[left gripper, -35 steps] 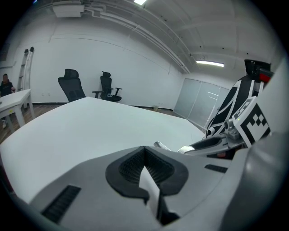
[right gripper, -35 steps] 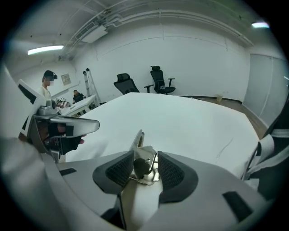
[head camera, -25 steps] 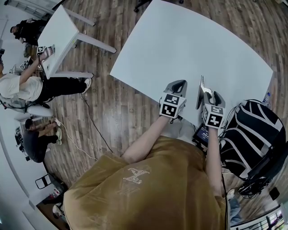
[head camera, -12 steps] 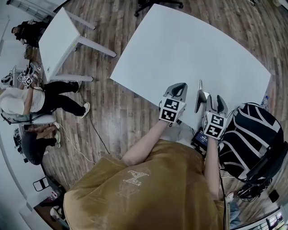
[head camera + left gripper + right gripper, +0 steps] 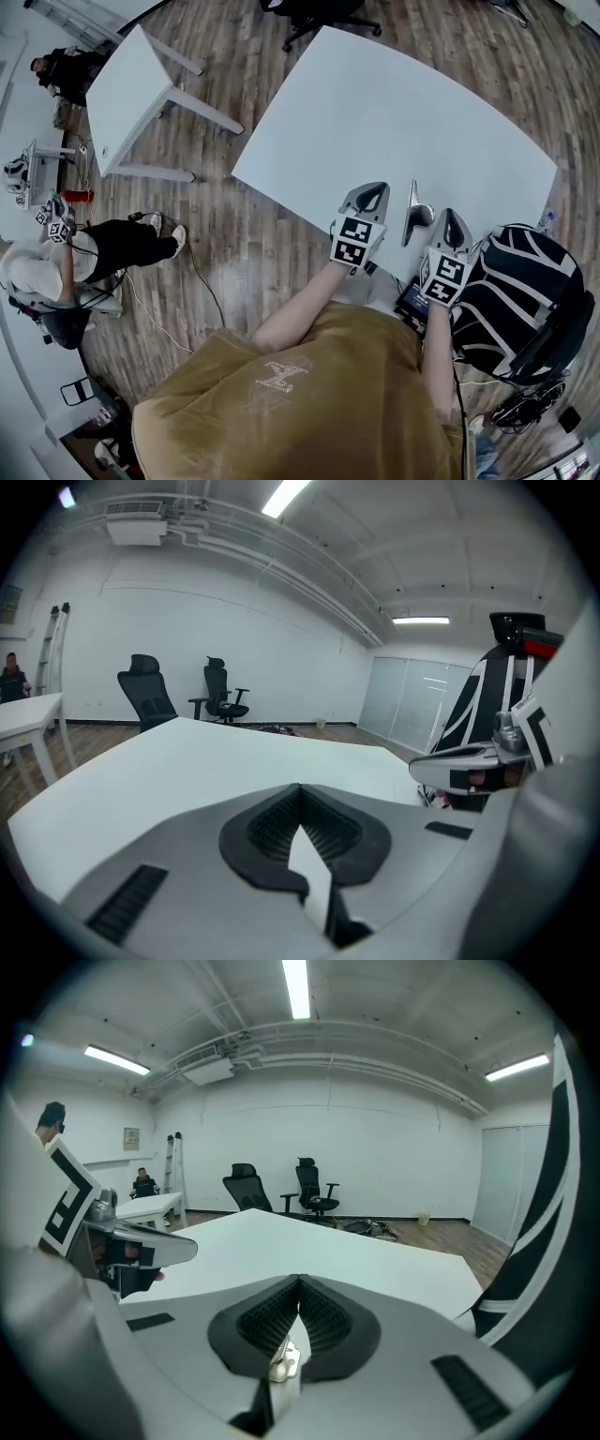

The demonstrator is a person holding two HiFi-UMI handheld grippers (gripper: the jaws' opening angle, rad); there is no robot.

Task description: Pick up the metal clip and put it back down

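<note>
So the metal clip (image 5: 413, 212) is sitting on the white counter (image 5: 394, 112), close to the edge nearest the person, roughly at 5 o'clock on the counter top in the head view. It looks propped on its wider end, with the thin part pointing toward 12. It sits between the two grippers and, as far as I can tell, touches neither. The left gripper (image 5: 373, 193) is at its 9 o'clock and the right gripper (image 5: 452, 220) is just beside it at about 4 o'clock.

Left gripper: jaws fully together, ribbed pads (image 5: 272, 822) meeting at the tip, holding nothing. Only counter shows through the slit underneath.

Right gripper: its jaws have just been closing, and now those pads (image 5: 328, 1321) meet too, with no clip between them. There's a tiny shiny bit (image 5: 283, 1363) in the slit under them, and I can't tell what it is.

Both grippers point toward 12 over the near edge of the counter. At 4 o'clock of the right one there's a black-and-white striped thing (image 5: 516, 281); bag or seat, can't tell. A smaller white table (image 5: 127, 80) stands off at 10 o'clock on the wood floor (image 5: 234, 234). The gripper views show two office chairs (image 5: 246, 1188) beyond the counter's far end.
</note>
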